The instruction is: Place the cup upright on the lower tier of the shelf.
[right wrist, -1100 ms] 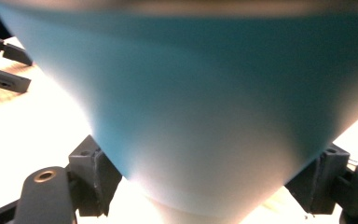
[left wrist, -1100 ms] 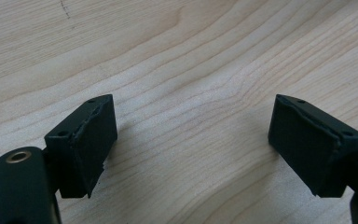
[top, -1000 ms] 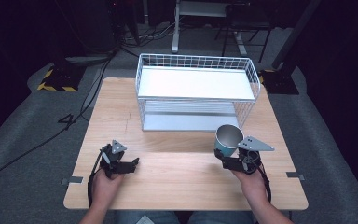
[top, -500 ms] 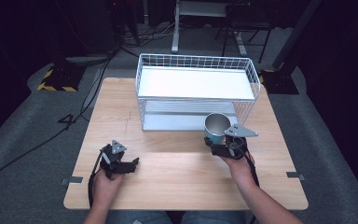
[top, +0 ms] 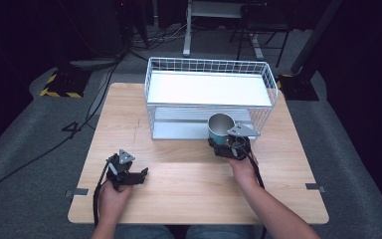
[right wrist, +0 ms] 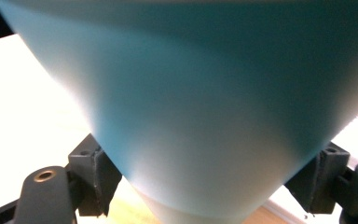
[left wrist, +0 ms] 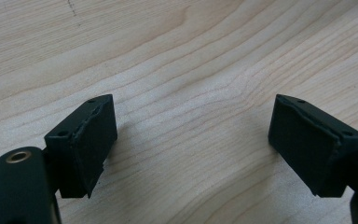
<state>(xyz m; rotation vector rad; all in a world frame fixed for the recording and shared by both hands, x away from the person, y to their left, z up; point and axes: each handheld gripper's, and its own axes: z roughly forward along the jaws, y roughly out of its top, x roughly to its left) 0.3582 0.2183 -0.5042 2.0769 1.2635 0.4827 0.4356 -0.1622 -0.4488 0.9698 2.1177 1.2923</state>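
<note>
A teal cup (top: 221, 127) with a shiny metal inside is held upright in front of the white wire rack (top: 209, 94). My right gripper (top: 227, 144) is shut on the cup near its base. In the right gripper view the teal cup wall (right wrist: 205, 102) looms between the two black pads (right wrist: 91, 175), which press on its narrow lower part. My left gripper (top: 137, 175) rests low over the wooden table (top: 179, 174) at the front left. Its fingers (left wrist: 86, 140) stand wide apart over bare wood, with nothing between them.
The wire rack has a white upper shelf (top: 206, 88) and a grey lower shelf (top: 179, 129), open towards me. The cup hangs just at the front of the lower shelf's right half. Dark floor with cables (top: 54, 144) surrounds the table.
My right gripper has carried the cup to the left and away from me, up to the front of the rack's lower shelf. The left gripper has stayed still.
</note>
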